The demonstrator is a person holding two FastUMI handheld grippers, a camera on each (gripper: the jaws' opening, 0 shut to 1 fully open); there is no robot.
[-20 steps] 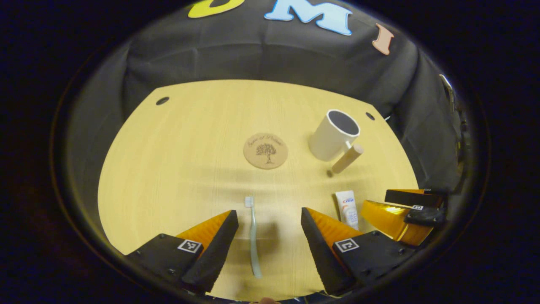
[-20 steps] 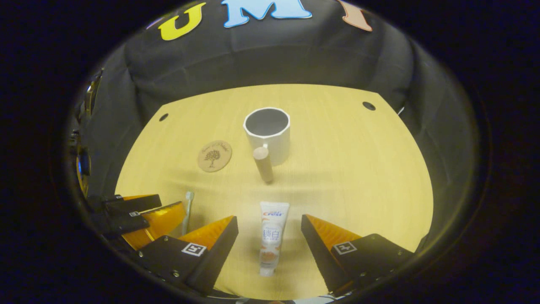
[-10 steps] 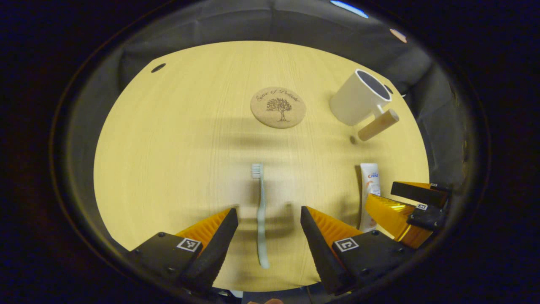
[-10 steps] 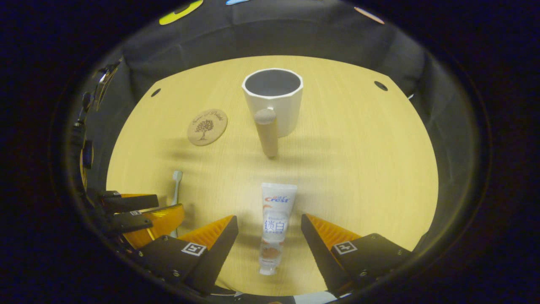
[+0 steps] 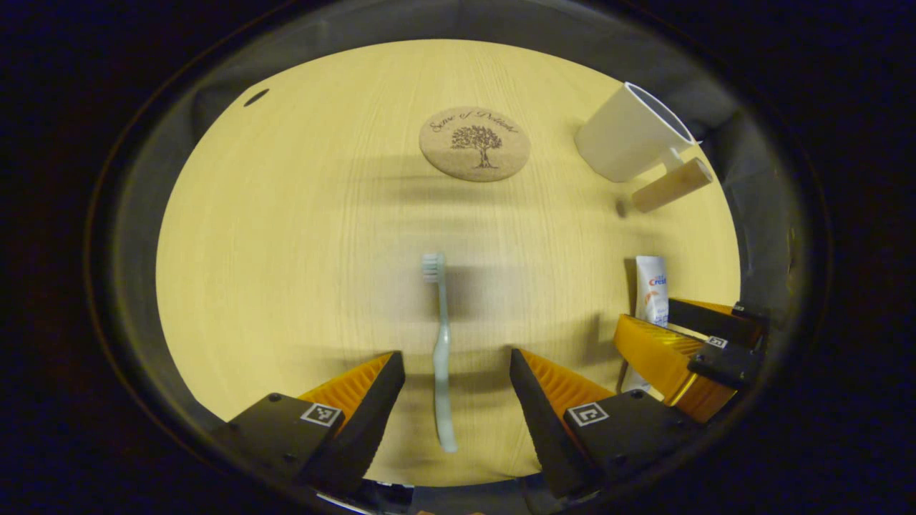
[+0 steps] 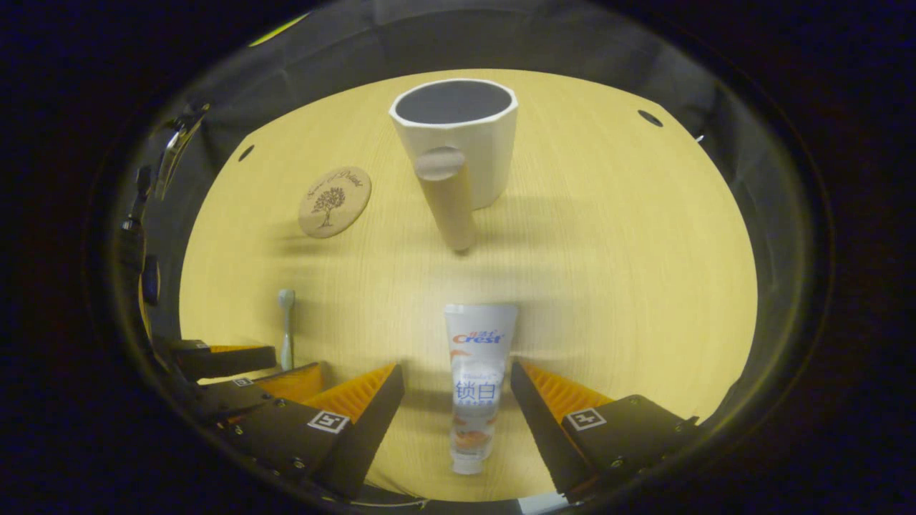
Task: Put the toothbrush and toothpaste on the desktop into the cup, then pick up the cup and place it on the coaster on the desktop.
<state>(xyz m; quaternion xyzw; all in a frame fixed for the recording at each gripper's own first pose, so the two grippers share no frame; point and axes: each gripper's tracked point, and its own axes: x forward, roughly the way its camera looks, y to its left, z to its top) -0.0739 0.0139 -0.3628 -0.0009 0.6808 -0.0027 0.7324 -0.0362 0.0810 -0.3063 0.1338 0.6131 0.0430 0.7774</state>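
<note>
A pale green toothbrush (image 5: pixel 441 350) lies flat on the wooden desktop (image 5: pixel 286 236), its handle between the fingers of my open left gripper (image 5: pixel 455 390). The white toothpaste tube (image 6: pixel 474 379) lies lengthwise between the fingers of my open right gripper (image 6: pixel 456 400), cap end nearest the camera. Neither gripper touches its object. A white cup (image 6: pixel 458 139) with a wooden handle (image 6: pixel 447 197) stands upright beyond the tube. The round cork coaster (image 5: pixel 474 143) lies beyond the toothbrush. In the left gripper view the cup (image 5: pixel 630 136) stands at the upper right, with the toothpaste (image 5: pixel 650 290) and the right gripper (image 5: pixel 687 343) below it.
In the right gripper view the coaster (image 6: pixel 334 202) lies left of the cup, and the toothbrush (image 6: pixel 286 325) and the left gripper (image 6: pixel 236 365) sit at the lower left. Small dark holes (image 6: pixel 650 118) mark the desktop's far corners. Black cloth rings the table.
Both grippers have lowered and moved forward over the desktop. The toothbrush and the toothpaste now sit deeper between their fingers. The cup and coaster appear nearer.
</note>
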